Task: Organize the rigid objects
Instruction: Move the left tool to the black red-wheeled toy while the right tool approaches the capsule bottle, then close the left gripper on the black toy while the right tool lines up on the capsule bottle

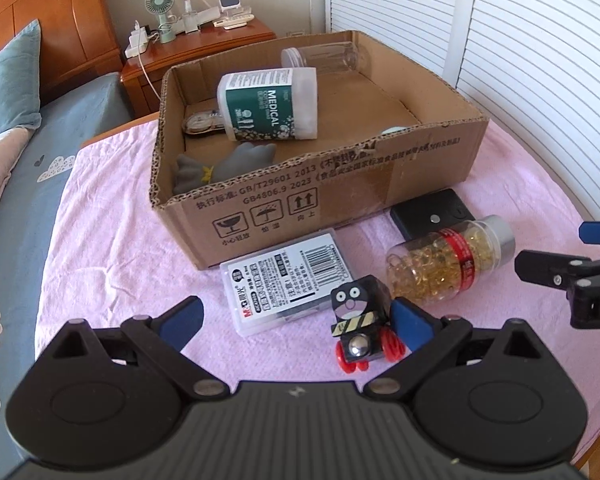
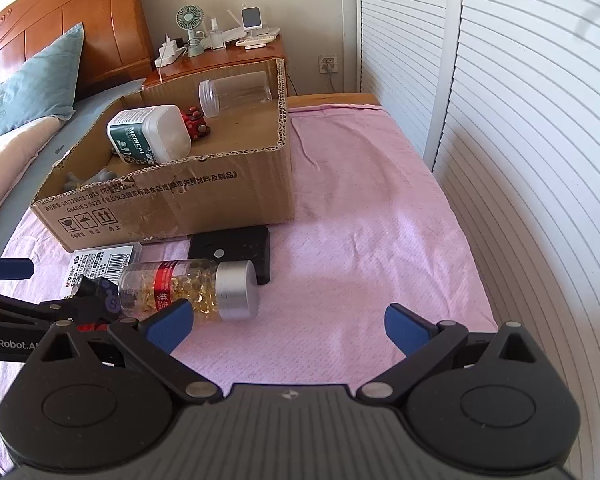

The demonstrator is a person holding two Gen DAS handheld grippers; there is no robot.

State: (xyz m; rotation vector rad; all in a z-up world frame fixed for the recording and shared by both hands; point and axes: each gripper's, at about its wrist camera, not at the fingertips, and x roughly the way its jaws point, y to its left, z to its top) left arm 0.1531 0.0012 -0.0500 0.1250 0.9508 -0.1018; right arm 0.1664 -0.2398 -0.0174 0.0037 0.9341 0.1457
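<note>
1. Four items are left on the pink cloth (image 2: 360, 216) in front of the box (image 1: 340, 200): a toy car (image 1: 362, 324), a flat case (image 1: 288, 280), a pill bottle (image 1: 448, 264) and a black pad (image 1: 428, 210).
2. Inside the box a medical jar (image 1: 268, 106), a clear jar (image 1: 324, 56) and a grey toy (image 1: 224, 166) are seen; a small red thing, perhaps another toy, is only partly shown.
3. The left gripper (image 1: 296, 320) is spread wide and holds nothing; its right pad sits just beside the toy car.
4. The right gripper (image 2: 288, 326) is likewise spread and empty, with the pill bottle (image 2: 188, 288) near its left pad.
5. The toy car is judged light and stiff, but its red wheels may roll; it is best taken across the black body.
6. The pill bottle is judged heavier, smooth and prone to rolling; it is best clamped across the middle of its round body.
</note>
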